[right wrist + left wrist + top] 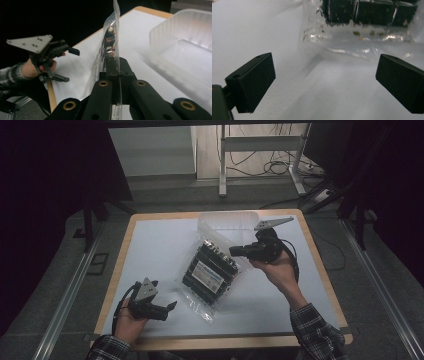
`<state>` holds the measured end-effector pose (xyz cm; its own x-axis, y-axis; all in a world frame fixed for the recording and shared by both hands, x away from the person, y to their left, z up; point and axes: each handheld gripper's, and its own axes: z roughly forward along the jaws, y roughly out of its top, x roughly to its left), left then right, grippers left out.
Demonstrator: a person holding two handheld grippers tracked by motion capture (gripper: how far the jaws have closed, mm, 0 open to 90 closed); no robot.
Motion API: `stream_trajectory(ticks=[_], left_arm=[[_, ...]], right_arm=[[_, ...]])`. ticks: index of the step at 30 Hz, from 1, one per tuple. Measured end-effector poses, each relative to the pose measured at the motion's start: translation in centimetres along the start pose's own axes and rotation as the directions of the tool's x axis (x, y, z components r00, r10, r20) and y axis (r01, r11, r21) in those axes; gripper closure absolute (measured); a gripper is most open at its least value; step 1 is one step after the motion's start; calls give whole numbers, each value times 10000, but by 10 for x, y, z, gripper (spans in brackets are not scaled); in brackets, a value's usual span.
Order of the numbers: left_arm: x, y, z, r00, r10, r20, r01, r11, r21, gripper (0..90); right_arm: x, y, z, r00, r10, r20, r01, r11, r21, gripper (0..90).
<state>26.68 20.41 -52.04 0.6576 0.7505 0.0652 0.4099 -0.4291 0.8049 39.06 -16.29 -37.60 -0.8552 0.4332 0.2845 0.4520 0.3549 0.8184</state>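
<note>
Near the worktop's near-left corner, the left gripper (172, 306) rested with jaws wide apart and empty. At the worktop's middle lay the bag (212, 272), long axis running near-left to far-right, label unreadable. The right gripper (233, 251) pinched its far edge, beside the tub (225, 222).

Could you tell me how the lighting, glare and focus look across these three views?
High view: dim, dark surroundings, the table evenly lit, the clear bag showing faint sheen. Left gripper view: bright glare streaks on the bag's plastic, its contents soft, the open left gripper slightly blurred. Right gripper view: the right gripper sharp, shut on the bag; the plastic tub hazy.
</note>
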Motion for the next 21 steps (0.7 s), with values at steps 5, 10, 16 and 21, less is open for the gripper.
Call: stream_trajectory(ticks=[5,10,16,21], left_arm=[[0,0,0,10000,15,-8,-15,10000,7,21],[0,0,0,10000,-29,-32,28,10000,-79,21],[1,0,0,10000,-74,36,74,9999,-90,20],[1,0,0,9999,-97,67,98,9999,-79,17]], right_arm=[[7,14,-10,9998,-177,-3,177,9997,-170,890],[11,28,-19,9988,-402,293,408,9989,-213,890],[6,41,-29,9957,-399,836,431,9984,-365,890],[-1,48,-36,9959,-142,898,193,9982,-563,891]])
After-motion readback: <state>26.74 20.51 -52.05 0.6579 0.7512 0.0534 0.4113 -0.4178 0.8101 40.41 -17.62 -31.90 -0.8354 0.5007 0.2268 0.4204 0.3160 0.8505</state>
